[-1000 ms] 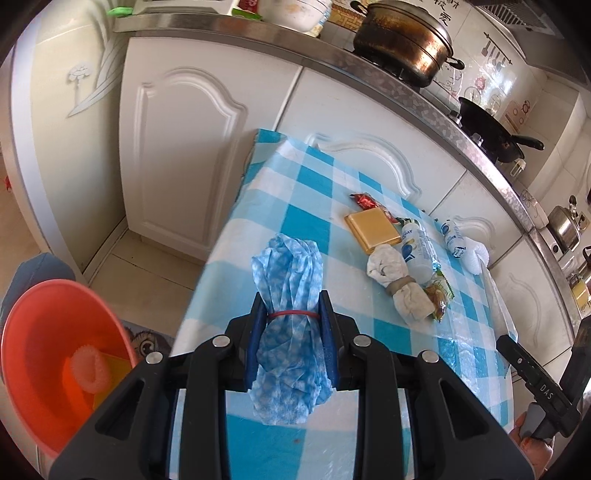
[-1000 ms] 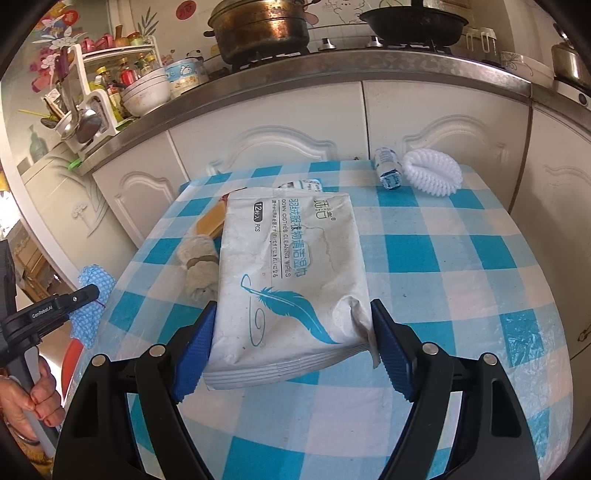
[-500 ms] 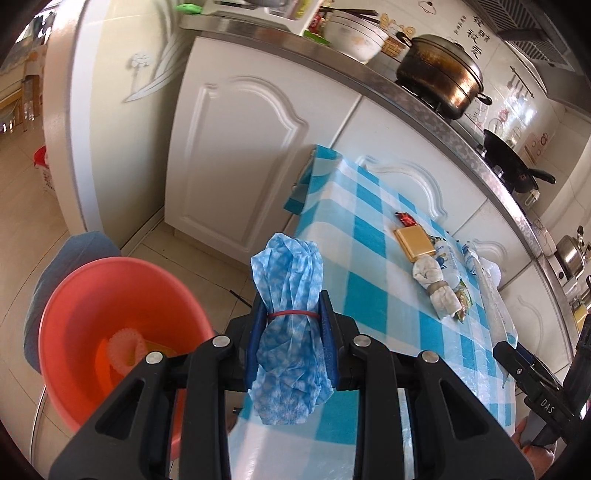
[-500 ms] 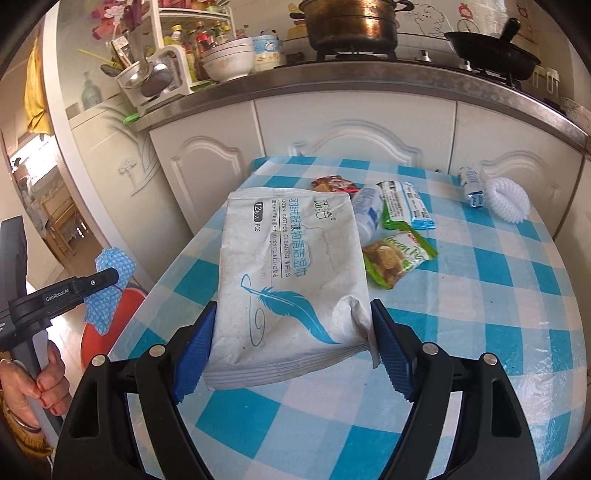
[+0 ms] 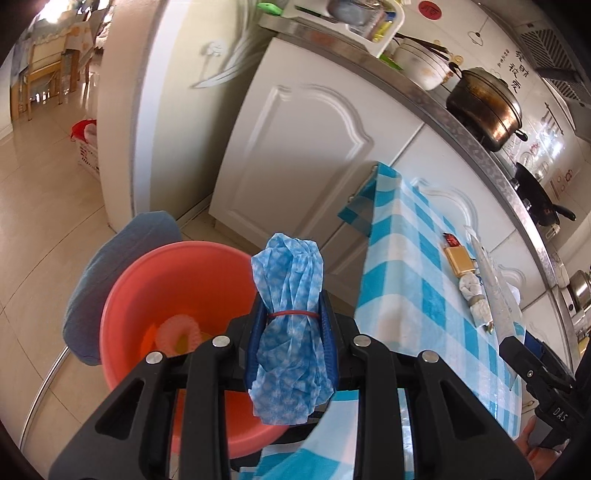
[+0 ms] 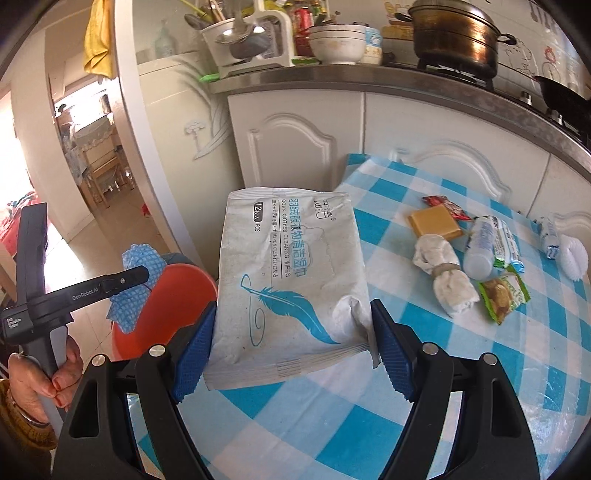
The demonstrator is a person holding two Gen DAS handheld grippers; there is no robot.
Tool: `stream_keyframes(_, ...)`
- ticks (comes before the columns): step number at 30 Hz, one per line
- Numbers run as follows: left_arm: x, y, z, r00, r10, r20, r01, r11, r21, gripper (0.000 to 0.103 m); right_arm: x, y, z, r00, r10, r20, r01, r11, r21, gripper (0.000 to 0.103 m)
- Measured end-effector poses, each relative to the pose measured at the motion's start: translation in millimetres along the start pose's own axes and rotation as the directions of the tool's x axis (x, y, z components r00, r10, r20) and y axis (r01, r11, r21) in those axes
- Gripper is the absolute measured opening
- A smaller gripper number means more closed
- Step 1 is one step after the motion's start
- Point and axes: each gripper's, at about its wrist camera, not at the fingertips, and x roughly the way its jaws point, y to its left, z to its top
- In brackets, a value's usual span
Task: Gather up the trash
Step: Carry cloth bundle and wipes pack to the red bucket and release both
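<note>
Kitchen seen from two wrist cameras; the left view looks down past the tabletop's (image 5: 402,258) end onto the floor, where an orange basin (image 5: 173,291) stands with a pale ruffled object and something yellow inside, a grey-blue cushion (image 5: 107,280) touching its far rim; the right view shows only a slice of that basin (image 6: 173,299).

The left hand-held gripper (image 5: 291,339) is clamped narrowly on a blue patterned cloth bundle (image 5: 290,332) tied with a red rubber band, and it hangs above the basin's near right rim; the right view catches this gripper (image 6: 133,275) from the side, with the person's hand (image 6: 40,373) on its handle.

The right hand-held gripper (image 6: 291,347) holds a white wet-wipes pack (image 6: 291,280) printed with a blue feather, its blue pads pressing the pack's two sides, jaws wide; it is above the tabletop's left corner.

The right view alone lays out the remaining litter on the blue checked cloth: a red wrapper (image 6: 443,206), a tan flat packet (image 6: 434,221), a tied white wad (image 6: 447,280), a small plastic bottle (image 6: 480,251), a green snack wrapper (image 6: 504,293), and farther right a little bottle (image 6: 548,236) beside a white ruffled object (image 6: 574,258).

White cabinet doors (image 5: 306,166) stand close behind the tabletop; open tiled floor (image 5: 40,206) lies left of the basin, toward a doorway; a pot (image 6: 456,33) and bowls (image 6: 338,42) sit on the steel counter above.
</note>
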Motion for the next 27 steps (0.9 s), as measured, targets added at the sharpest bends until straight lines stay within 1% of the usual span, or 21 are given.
stream_keyframes(6, -3, 32, -3, 1.000, 0.025, 0.002, -0.025, 0.999, -0.048, 0.029, 24, 52, 8, 0.997, 0.062, -0.036, -0.065, 0.993, -0.099, 0.080)
stream_keyframes(10, -2, 51, -4, 0.999, 0.039, -0.004, -0.039, 0.996, -0.078, 0.029, 42, 84, 8, 0.992, 0.100, -0.077, -0.110, 0.983, -0.144, 0.080)
stream_keyframes(13, 0, 63, -5, 0.998, 0.054, -0.010, -0.055, 0.994, -0.094, 0.029, 58, 105, 6, 0.987, 0.111, -0.112, -0.131, 0.974, -0.185, 0.080)
stream_keyframes(17, 4, 73, -8, 0.997, 0.071, -0.024, -0.073, 0.992, -0.104, 0.029, 78, 125, 1, 0.980, 0.123, -0.157, -0.157, 0.962, -0.223, 0.080)
stream_keyframes(21, 14, 81, -9, 0.996, 0.082, -0.045, -0.087, 0.990, -0.114, 0.029, 97, 138, -4, 0.971, 0.126, -0.205, -0.176, 0.953, -0.245, 0.080)
stream_keyframes(22, 16, 83, -10, 0.995, 0.082, -0.053, -0.088, 0.989, -0.116, 0.029, 101, 141, -4, 0.970, 0.122, -0.210, -0.175, 0.951, -0.253, 0.081)
stream_keyframes(23, 19, 85, -11, 0.995, 0.081, -0.062, -0.088, 0.989, -0.118, 0.030, 105, 144, -5, 0.968, 0.120, -0.219, -0.177, 0.948, -0.263, 0.084)
stream_keyframes(24, 23, 87, -11, 0.994, 0.080, -0.076, -0.089, 0.989, -0.118, 0.038, 108, 145, -6, 0.968, 0.114, -0.223, -0.173, 0.947, -0.270, 0.086)
stream_keyframes(25, 26, 89, -12, 0.994, 0.076, -0.084, -0.086, 0.989, -0.118, 0.051, 110, 145, -6, 0.969, 0.110, -0.219, -0.169, 0.948, -0.271, 0.088)
stream_keyframes(26, 28, 90, -12, 0.993, 0.075, -0.089, -0.085, 0.989, -0.120, 0.058, 111, 145, -5, 0.969, 0.113, -0.220, -0.171, 0.948, -0.268, 0.088)
stream_keyframes(27, 28, 92, -13, 0.993, 0.077, -0.089, -0.087, 0.989, -0.123, 0.068, 112, 143, -5, 0.969, 0.116, -0.220, -0.173, 0.949, -0.263, 0.088)
